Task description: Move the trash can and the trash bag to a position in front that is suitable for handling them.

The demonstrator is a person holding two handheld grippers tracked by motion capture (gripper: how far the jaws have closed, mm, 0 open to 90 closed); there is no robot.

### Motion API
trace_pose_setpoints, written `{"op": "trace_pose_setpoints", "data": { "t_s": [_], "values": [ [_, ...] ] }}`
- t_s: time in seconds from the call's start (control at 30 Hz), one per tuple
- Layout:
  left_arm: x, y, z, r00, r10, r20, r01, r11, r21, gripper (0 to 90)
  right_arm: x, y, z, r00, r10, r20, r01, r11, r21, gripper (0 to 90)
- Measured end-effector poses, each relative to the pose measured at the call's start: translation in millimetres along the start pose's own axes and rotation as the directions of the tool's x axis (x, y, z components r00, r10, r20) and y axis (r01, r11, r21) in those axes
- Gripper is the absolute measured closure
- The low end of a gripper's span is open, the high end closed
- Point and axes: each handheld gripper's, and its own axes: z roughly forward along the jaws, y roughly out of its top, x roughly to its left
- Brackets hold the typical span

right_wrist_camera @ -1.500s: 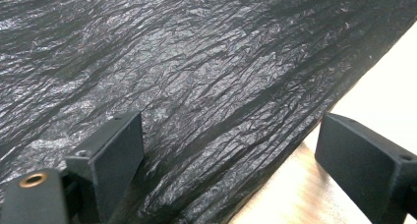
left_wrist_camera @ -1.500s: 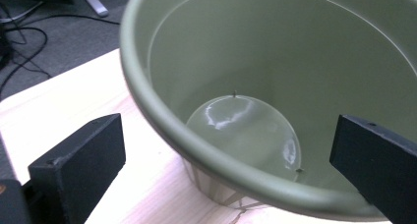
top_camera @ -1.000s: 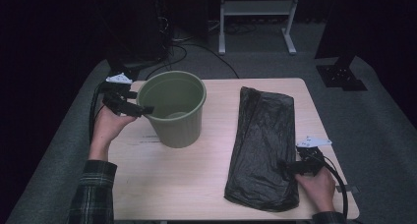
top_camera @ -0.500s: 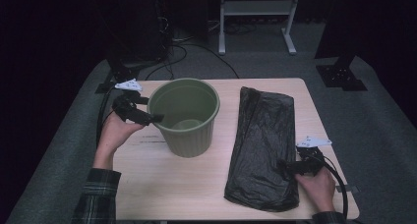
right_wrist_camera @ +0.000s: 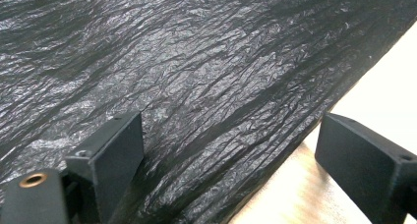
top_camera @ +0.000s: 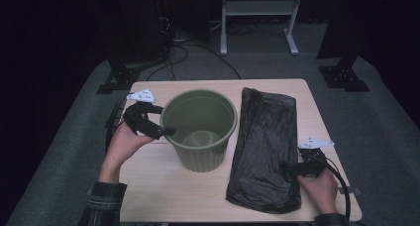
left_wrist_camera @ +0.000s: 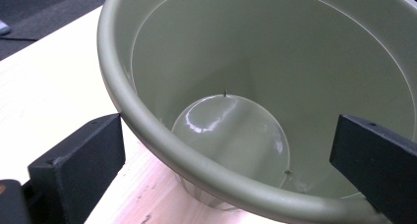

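Since the earlier frames the olive-green round plastic bin (top_camera: 199, 129) has slid rightward toward the crumpled black plastic bin bag (top_camera: 265, 146), carried along by the left claw (top_camera: 166, 132). In the high view it stands upright mid-bench (top_camera: 168, 196), just beside the bag. In the left gripper view that claw straddles the bin's rim (left_wrist_camera: 147, 123), jaws wide; the bin is empty. In the right gripper view the right claw (right_wrist_camera: 231, 155) gapes wide over the bag's edge. Likely next: pinching the bag to line the bin.

Green bin (top_camera: 199, 129) stands beside black bag (top_camera: 266, 146) on table (top_camera: 163, 196).
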Motion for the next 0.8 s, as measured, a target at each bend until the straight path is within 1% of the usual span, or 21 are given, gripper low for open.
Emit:
{"op": "trace_pose_setpoints", "data": {
  "t_s": [0.33, 0.43, 0.47, 0.5, 0.53, 0.6, 0.7, 0.77, 0.8],
  "values": [
    [-25.6, 1.1, 5.5, 0.9982, 0.037, 0.047, -0.037, 0.9993, 0.003, 0.0, 0.1, 0.0, 0.0, 1.0000, 0.001, -0.001, -0.001, 1.000, 0.001, 9.4],
    [-29.3, 1.9, 6.0, 0.9979, 0.045, 0.047, -0.045, 0.9990, 0.003, 0.0, 0.1, 0.0, 0.0, 1.0000, 0.001, -0.001, -0.001, 1.000, 0.001, 9.4],
    [-29.3, 2.2, 5.3, 0.9981, 0.042, 0.046, -0.041, 0.9991, -0.007, 0.0, 0.1, 0.0, 0.0, 1.0000, 0.001, -0.001, -0.001, 1.000, 0.001, 9.4],
    [-27.3, 3.2, 1.1, 0.9986, 0.037, 0.038, -0.036, 0.9988, -0.034, 0.0, 0.1, 0.0, 0.0, 1.0000, 0.001, -0.001, -0.001, 1.000, 0.001, 9.4],
    [-27.3, 3.2, 1.1, 0.9986, 0.037, 0.038, -0.036, 0.9988, -0.034, 0.0, 0.1, 0.0, 0.0, 1.0000, 0.001, -0.001, -0.001, 1.000, 0.001, 9.4],
    [-26.0, 4.5, -6.1, 0.9994, 0.028, 0.020, -0.026, 0.9964, -0.081, 0.0, 0.1, 0.0, 0.0, 1.0000, 0.001, -0.001, -0.001, 1.000, 0.001, 9.4],
    [-26.3, 4.5, -21.3, 0.9998, 0.021, 0.004, -0.020, 0.9907, -0.134, 0.0, 0.1, 0.0, 0.0, 1.0000, 0.001, -0.001, -0.001, 1.000, 0.001, 9.4],
    [-28.5, 2.3, -32.5, 0.9998, 0.018, -0.003, -0.019, 0.9868, -0.161, 0.0, 0.0, 0.0, 0.0, 1.0000, 0.001, -0.001, -0.001, 1.000, 0.001, 9.4],
    [-31.3, -1.5, -42.3, 0.9998, 0.017, -0.014, -0.019, 0.9840, -0.177, 0.0, 0.1, 0.0, 0.0, 1.0000, 0.001, -0.001, -0.001, 1.000, 0.001, 9.4]
  ]
}}
